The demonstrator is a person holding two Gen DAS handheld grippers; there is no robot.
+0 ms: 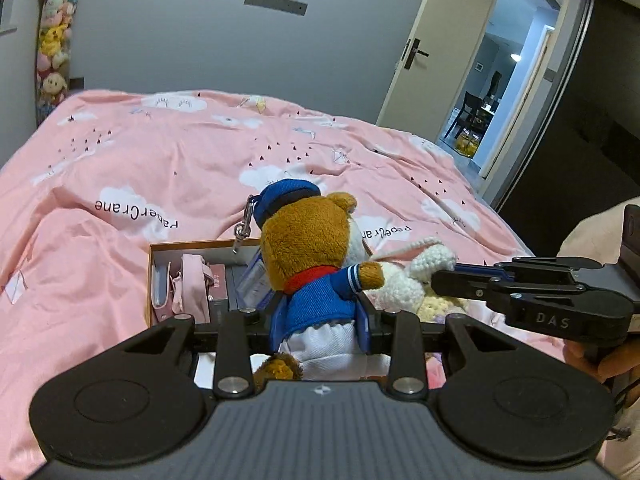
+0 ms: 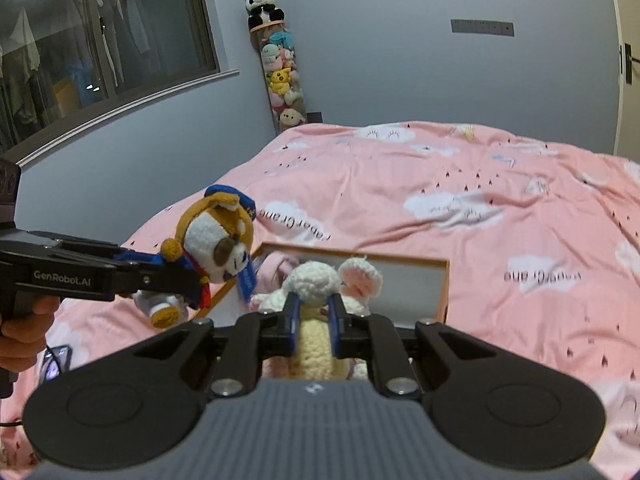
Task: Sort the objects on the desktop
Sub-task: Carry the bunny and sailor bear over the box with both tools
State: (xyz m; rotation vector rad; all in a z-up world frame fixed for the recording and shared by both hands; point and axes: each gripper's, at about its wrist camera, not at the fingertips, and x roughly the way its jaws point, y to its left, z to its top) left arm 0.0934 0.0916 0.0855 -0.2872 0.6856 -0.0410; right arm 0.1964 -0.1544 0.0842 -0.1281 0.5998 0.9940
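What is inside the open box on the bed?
In the box, the left wrist view shows a pink pouch, a pink case and dark flat items. The sailor bear and crocheted bunny, each clamped in a hand-held gripper, cover the rest.

Right tongs (image 2: 314, 322) clamp a crocheted bunny (image 2: 320, 280) above the box (image 2: 442, 284); left tongs (image 2: 192, 280) grip a plush dog (image 2: 216, 248).
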